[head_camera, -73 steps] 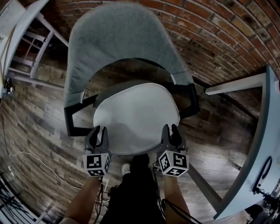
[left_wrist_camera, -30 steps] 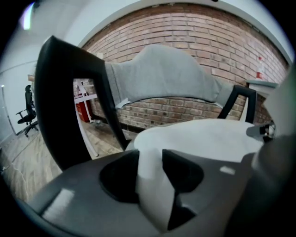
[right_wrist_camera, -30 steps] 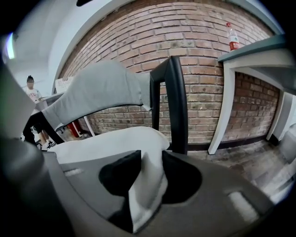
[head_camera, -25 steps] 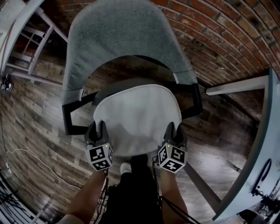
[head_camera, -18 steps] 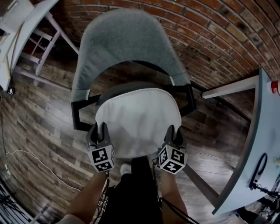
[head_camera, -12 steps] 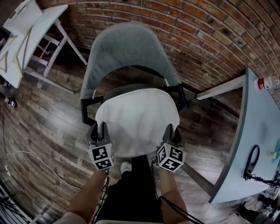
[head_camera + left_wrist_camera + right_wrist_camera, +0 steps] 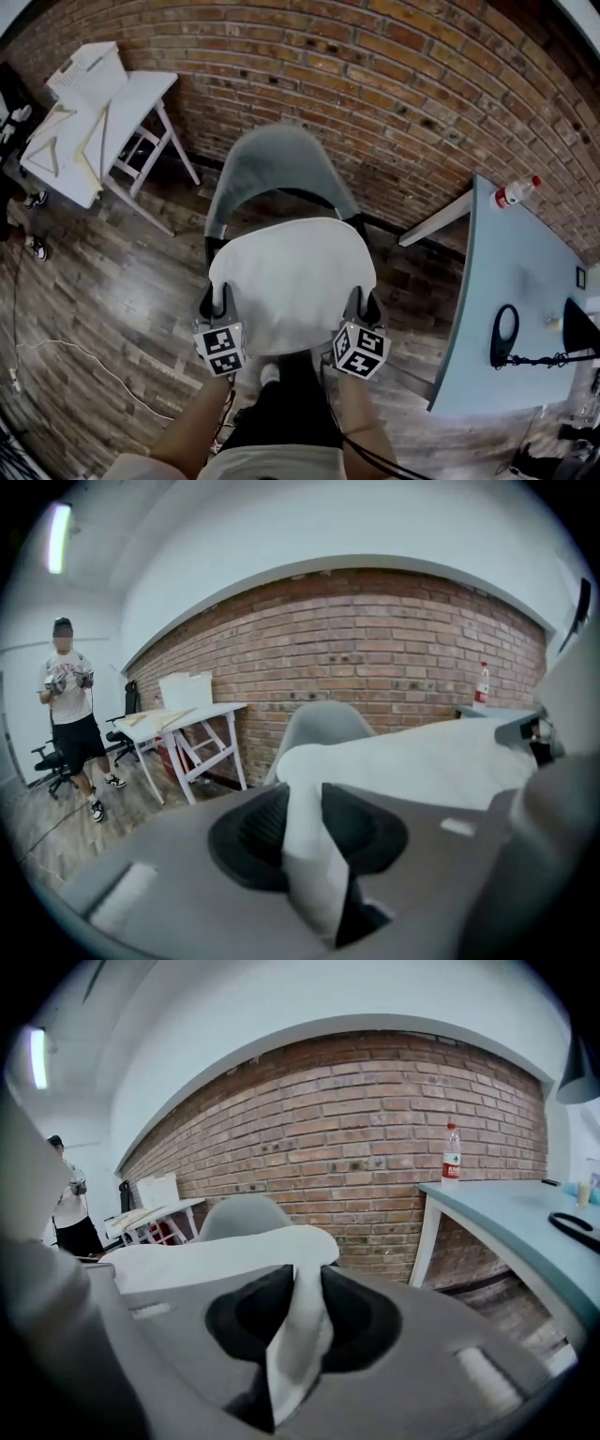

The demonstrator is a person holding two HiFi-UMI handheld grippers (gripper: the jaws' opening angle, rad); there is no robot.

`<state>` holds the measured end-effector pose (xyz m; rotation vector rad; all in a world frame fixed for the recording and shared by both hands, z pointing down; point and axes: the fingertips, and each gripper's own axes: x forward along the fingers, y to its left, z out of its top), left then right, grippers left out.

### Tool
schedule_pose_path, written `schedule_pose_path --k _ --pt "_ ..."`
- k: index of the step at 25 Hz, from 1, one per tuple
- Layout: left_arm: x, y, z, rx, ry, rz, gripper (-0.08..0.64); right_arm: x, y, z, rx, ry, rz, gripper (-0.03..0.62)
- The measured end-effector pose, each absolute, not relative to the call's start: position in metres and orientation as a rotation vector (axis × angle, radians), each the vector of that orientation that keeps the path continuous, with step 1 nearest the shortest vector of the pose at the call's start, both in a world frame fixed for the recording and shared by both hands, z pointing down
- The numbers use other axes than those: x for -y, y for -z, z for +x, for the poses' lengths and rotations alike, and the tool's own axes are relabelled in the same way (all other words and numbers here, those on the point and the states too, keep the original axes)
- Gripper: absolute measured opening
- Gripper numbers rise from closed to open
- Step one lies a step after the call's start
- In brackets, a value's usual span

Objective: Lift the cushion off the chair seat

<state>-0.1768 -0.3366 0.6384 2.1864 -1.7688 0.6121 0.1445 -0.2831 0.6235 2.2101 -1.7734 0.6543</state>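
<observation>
Left gripper (image 7: pixel 217 298), right gripper (image 7: pixel 362 302) pinch soft cushion (image 7: pixel 291 277) (rounded).

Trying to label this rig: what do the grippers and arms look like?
The left gripper and right gripper match: grey tongs with black inner pads, each backed by a white cube bearing black square markers. Forearms are bare; a pale sleeve edge shows on the left arm. A black cable trails by the right arm.

Red brick wall (image 7: pixel 394 84), dark wood plank floor (image 7: pixel 94 309), white folding table (image 7: pixel 127 105) left, pale blue table (image 7: pixel 530 272) right.
</observation>
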Motion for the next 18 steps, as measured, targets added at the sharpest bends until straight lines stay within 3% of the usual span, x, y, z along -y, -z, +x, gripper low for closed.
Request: schedule_pose_path --k 18 --pt "0.275 -0.498 -0.2 1.77 -0.512 2.223 0.104 0.225 -0.473 0.129 1.839 -0.577 2.262 0.081"
